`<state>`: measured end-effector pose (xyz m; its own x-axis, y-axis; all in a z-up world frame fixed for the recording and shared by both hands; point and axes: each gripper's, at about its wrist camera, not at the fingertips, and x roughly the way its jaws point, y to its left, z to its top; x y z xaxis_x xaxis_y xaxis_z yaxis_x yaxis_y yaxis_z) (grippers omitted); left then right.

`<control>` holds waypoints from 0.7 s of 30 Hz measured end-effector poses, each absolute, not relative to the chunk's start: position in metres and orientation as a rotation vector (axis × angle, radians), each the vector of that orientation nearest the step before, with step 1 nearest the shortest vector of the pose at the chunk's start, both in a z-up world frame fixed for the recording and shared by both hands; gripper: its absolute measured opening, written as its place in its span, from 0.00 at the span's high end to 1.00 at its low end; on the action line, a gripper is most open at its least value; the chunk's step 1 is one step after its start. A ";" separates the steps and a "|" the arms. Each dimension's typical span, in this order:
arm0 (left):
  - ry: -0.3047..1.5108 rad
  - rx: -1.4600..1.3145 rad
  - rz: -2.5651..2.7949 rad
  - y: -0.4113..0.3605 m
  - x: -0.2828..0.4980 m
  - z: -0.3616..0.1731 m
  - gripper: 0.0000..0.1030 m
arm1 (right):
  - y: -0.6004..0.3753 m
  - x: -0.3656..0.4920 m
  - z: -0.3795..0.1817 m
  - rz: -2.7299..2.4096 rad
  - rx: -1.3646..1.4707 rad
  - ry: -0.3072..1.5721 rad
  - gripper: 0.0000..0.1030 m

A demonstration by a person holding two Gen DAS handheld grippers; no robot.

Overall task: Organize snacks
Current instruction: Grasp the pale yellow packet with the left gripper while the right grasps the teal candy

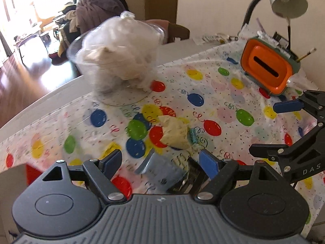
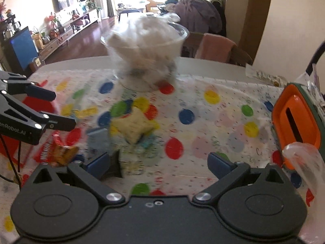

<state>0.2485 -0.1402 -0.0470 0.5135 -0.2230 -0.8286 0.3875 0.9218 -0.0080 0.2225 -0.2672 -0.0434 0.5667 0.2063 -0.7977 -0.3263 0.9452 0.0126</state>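
Several snack packets lie in a loose pile on the balloon-print tablecloth (image 1: 223,93): a pale yellow packet (image 1: 175,132) (image 2: 132,128), a grey-blue packet (image 1: 160,170) (image 2: 97,138), a dark packet (image 1: 192,175) (image 2: 115,164) and an orange-red packet (image 2: 61,152). My left gripper (image 1: 160,160) (image 2: 59,107) hangs open above the grey-blue and dark packets, its pads touching neither. My right gripper (image 2: 158,164) (image 1: 272,128) is open too, with nothing between its fingers, just right of the pile. A clear plastic bowl (image 1: 119,61) (image 2: 146,61) stuffed with white bags stands behind the pile.
An orange box with a slot (image 1: 268,69) (image 2: 296,122) stands at the right, with a desk lamp (image 1: 288,0) over it. A clear plastic bag (image 2: 304,158) lies by the box. A chair (image 2: 215,46) stands at the table's far edge, with a living room beyond.
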 end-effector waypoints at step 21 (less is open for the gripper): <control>1.174 0.290 -0.337 -0.213 0.346 -0.132 0.20 | -0.282 0.281 -0.103 0.371 -0.134 1.030 0.12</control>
<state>0.3464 -0.2132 -0.1318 0.3470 -0.1063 -0.9318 0.4041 0.9135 0.0463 0.2807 -0.2821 -0.1031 0.4587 0.2380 -0.8561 -0.3629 0.9296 0.0640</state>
